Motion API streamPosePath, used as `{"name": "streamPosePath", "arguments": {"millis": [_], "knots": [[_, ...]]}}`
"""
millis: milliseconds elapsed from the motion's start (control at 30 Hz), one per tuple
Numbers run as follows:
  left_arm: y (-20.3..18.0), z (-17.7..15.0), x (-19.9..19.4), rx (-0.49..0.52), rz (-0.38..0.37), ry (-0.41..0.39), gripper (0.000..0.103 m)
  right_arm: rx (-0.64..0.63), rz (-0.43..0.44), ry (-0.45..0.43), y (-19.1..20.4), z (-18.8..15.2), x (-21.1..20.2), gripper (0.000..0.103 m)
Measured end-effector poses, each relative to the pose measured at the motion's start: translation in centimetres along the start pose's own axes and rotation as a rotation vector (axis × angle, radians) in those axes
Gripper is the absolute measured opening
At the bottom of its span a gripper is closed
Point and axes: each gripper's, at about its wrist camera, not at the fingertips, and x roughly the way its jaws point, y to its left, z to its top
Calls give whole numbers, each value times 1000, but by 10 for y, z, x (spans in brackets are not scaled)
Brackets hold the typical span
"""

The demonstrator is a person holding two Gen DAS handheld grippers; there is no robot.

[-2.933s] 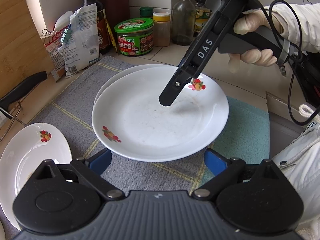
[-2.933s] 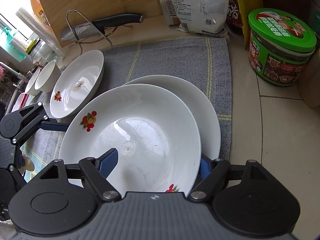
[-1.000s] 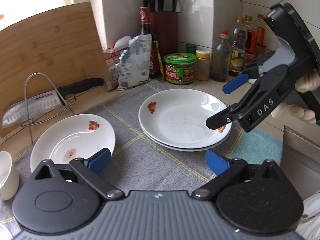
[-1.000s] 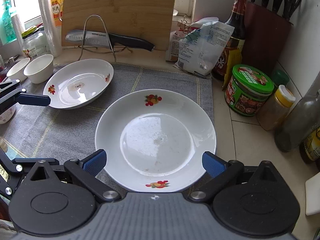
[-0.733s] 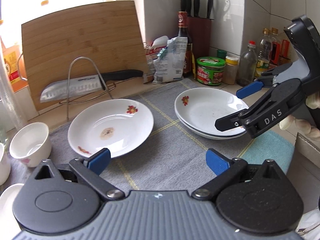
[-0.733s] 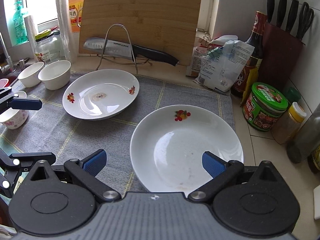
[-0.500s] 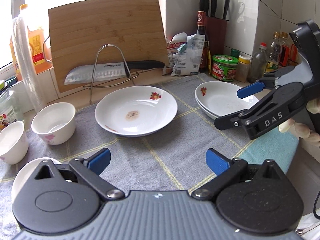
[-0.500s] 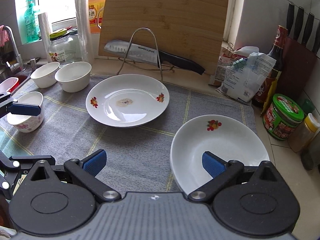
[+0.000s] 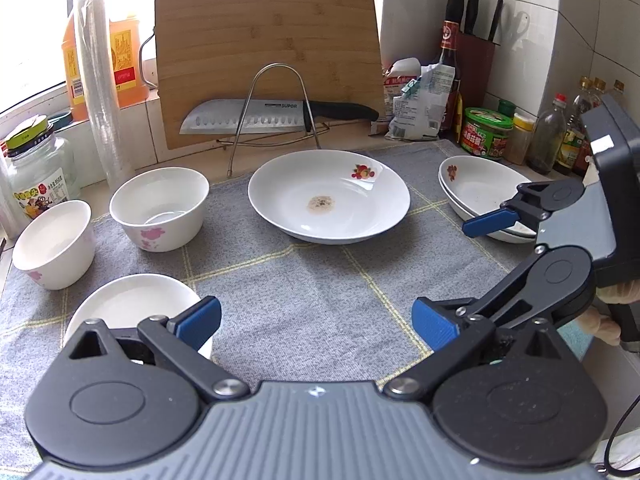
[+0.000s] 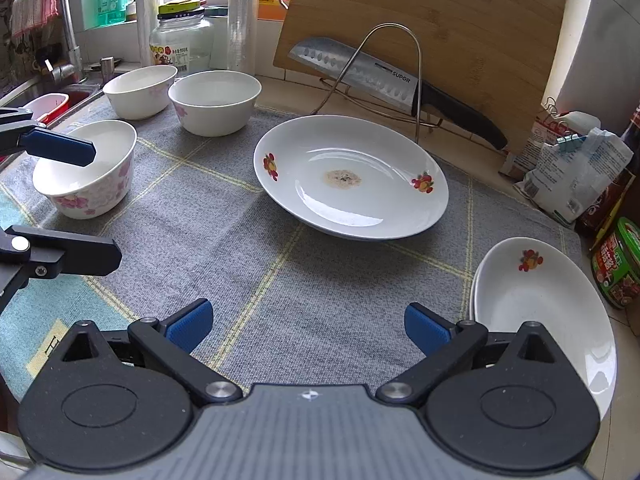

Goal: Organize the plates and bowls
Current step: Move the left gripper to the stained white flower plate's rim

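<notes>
Both grippers, left gripper (image 9: 316, 320) and right gripper (image 10: 306, 322), are hovering with jaws wide and empty over the tabletop (image 10: 248, 248); the stained plate (image 10: 351, 177), glazed, slippery, breakable, is lying between the bowls (image 10: 215, 102) and the stacked plates (image 10: 540, 308), likely best pinched at its rim.

Open cloth: the grey mat (image 10: 304, 280) lies bare between the stained plate (image 10: 352, 184) and both grippers' tips.
Left side: three bowls (image 10: 92, 168) stand close together.
Right side: stacked plates (image 10: 548, 304) by the mat's edge.
Behind plate: knife rack (image 9: 276, 112) and cutting board (image 9: 268, 40).
</notes>
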Motion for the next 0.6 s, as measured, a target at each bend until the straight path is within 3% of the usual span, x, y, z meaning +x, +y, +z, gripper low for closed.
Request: {"name": "streamPosePath", "arguments": {"millis": [300, 600], "knots": [[-8, 23, 26, -34, 40, 58, 101, -4, 42, 8, -19, 11, 42, 103], [4, 51, 55, -46, -48, 128, 101, 31, 91, 9, -30, 11, 56, 103]]}}
